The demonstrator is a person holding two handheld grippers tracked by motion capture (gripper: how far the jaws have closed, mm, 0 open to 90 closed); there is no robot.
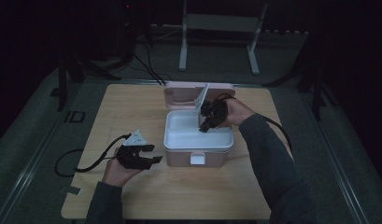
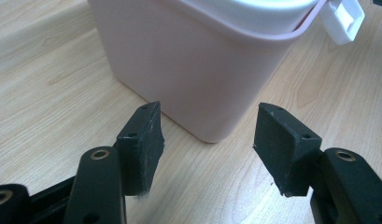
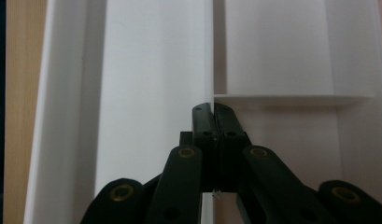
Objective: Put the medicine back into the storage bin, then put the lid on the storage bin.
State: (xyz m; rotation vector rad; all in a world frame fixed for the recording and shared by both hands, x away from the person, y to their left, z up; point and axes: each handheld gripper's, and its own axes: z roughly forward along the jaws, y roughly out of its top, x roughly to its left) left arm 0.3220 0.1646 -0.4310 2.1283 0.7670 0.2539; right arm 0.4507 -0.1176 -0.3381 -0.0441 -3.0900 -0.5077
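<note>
A pink lunch box (image 1: 179,156) stands open mid-table, its lid (image 1: 179,93) lying back behind it and a white latch (image 1: 198,159) on its front wall. My right gripper (image 1: 205,127) reaches down into the white inner tray (image 1: 181,128). In the right gripper view its jaws are shut (image 3: 213,109), with nothing seen between them, tips against a tray divider (image 3: 291,96). My left gripper (image 1: 156,154) rests to the left of the box, open. In the left gripper view it (image 2: 207,140) faces the box corner (image 2: 193,60) with only bare table between its pads (image 2: 146,140).
The wooden table (image 1: 132,107) has bare room to the left, right and front of the box. A metal stand (image 1: 221,28) sits on the dark floor beyond the far edge. Cables trail from both grippers, the left one (image 1: 72,168) off the table's left edge.
</note>
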